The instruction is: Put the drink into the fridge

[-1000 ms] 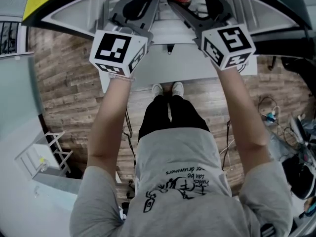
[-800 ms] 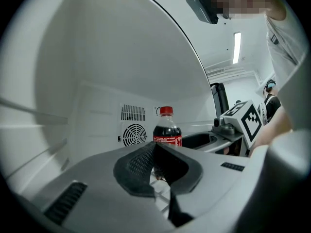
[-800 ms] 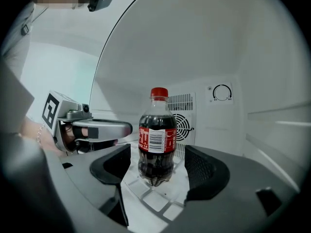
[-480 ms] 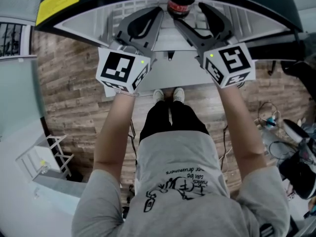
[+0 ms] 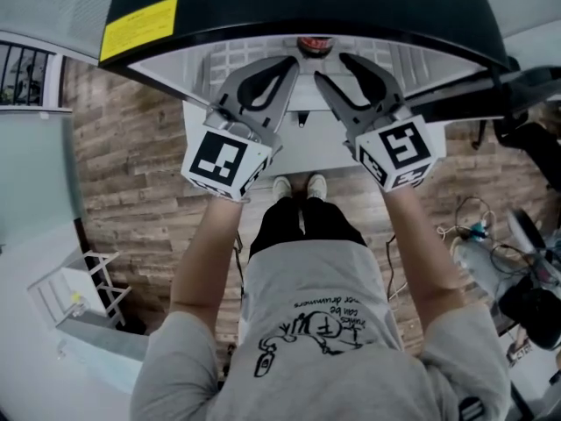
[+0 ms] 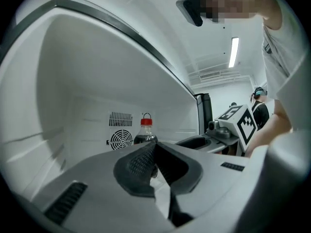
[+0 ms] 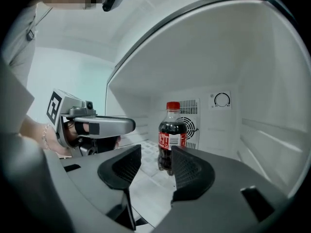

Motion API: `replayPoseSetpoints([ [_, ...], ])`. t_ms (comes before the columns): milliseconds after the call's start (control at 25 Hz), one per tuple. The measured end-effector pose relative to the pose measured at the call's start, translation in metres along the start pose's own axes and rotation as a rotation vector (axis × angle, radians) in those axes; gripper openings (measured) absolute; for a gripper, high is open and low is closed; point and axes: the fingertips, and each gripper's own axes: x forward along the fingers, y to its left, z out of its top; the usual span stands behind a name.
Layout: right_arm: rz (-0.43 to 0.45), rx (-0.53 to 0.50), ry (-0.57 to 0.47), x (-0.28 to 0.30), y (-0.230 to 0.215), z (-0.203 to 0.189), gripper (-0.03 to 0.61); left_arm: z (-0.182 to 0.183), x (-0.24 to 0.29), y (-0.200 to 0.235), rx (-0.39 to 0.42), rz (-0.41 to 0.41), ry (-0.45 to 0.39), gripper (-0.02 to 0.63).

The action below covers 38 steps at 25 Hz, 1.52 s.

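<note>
A cola bottle [image 7: 171, 135] with a red cap stands upright on the white wire shelf inside the fridge [image 7: 252, 81], in front of the round fan vent. My right gripper [image 7: 155, 154] is short of it, apart from the bottle. Its jaws have just been closing and now stand partly open with nothing between them. My left gripper [image 6: 153, 148] is beside it, with its jaw tips meeting on nothing. Past these tips the bottle [image 6: 146, 130] shows. In the head view both grippers, left gripper [image 5: 289, 64] and right gripper [image 5: 337, 67], point into the fridge mouth below the red cap [image 5: 314, 46].
The fridge's dark top carries a yellow label [image 5: 138, 26]. A thermostat dial [image 7: 222, 100] sits on the back wall. Cables [image 5: 478, 231] and gear lie on the wooden floor at the right, and a white rack [image 5: 74, 283] stands at the lower left.
Both grippers have drawn back from the fridge toward the person, away from the bottle, which stays standing inside. The right gripper's jaws look narrower.
</note>
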Motion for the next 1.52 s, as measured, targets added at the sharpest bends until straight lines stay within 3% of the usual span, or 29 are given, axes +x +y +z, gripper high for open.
replayPoseSetpoints([
  [480,0.059,0.026,-0.014,-0.033,0.035,0.027,0.087,0.031,-0.025,-0.033,-0.030,0.000,-0.039,0.002],
  [920,0.072,0.034,-0.057,-0.071,0.064,0.059,0.064,0.070,-0.056,-0.062,-0.043,0.012,-0.059,0.002],
  [1520,0.096,0.062,-0.091,-0.112,0.081,0.109,0.055,0.090,-0.078,-0.088,-0.100,-0.004,-0.050,0.002],
])
